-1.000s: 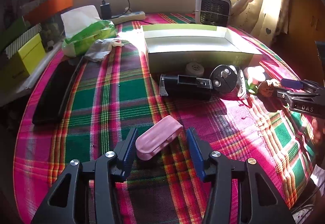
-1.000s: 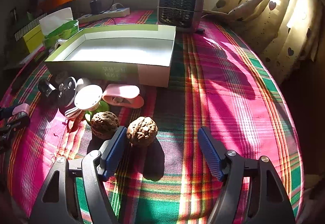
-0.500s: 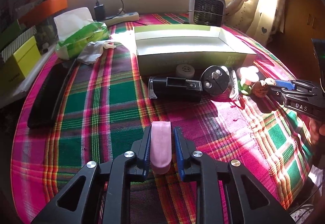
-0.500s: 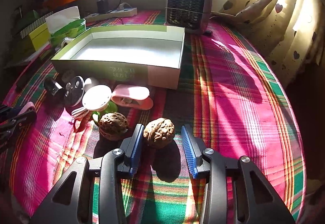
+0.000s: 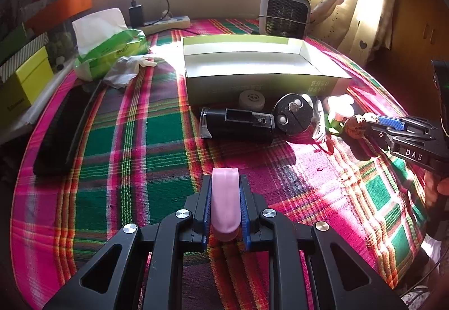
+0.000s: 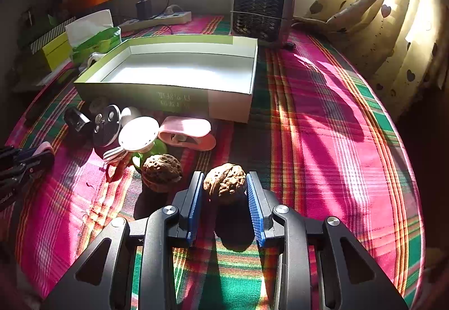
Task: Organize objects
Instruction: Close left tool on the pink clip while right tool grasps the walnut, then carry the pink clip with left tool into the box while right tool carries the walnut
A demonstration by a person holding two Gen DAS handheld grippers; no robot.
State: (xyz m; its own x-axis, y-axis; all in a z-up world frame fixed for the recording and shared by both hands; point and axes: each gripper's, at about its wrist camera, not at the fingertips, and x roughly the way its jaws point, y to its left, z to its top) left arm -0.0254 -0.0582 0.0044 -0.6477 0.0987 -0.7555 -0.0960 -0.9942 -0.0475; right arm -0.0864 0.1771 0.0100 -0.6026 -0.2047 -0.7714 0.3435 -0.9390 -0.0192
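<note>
My left gripper [image 5: 225,183] is shut on a pink case [image 5: 225,203], held just above the plaid tablecloth. My right gripper [image 6: 224,180] is shut on a walnut [image 6: 225,179]; a second walnut [image 6: 161,171] lies just left of it. An open white box with green rim [image 6: 179,68] stands behind; it also shows in the left wrist view [image 5: 252,65]. In front of it lie a black device [image 5: 238,124], a round black disc [image 5: 293,114], a white-capped green item [image 6: 139,134] and a pink clip [image 6: 186,131]. The right gripper shows in the left wrist view [image 5: 373,120].
A small grey fan heater [image 6: 262,15] stands behind the box. A green tissue pack [image 5: 112,48], crumpled tissue [image 5: 126,71], a long black object [image 5: 61,127] and yellow boxes [image 5: 25,82] sit at left. A power strip [image 5: 165,23] lies by the wall. Curtains [image 6: 393,15] hang at right.
Both grippers closed: the left one onto the pink case, turning it straight between the fingers, the right one onto the walnut. Both moved slightly forward.
</note>
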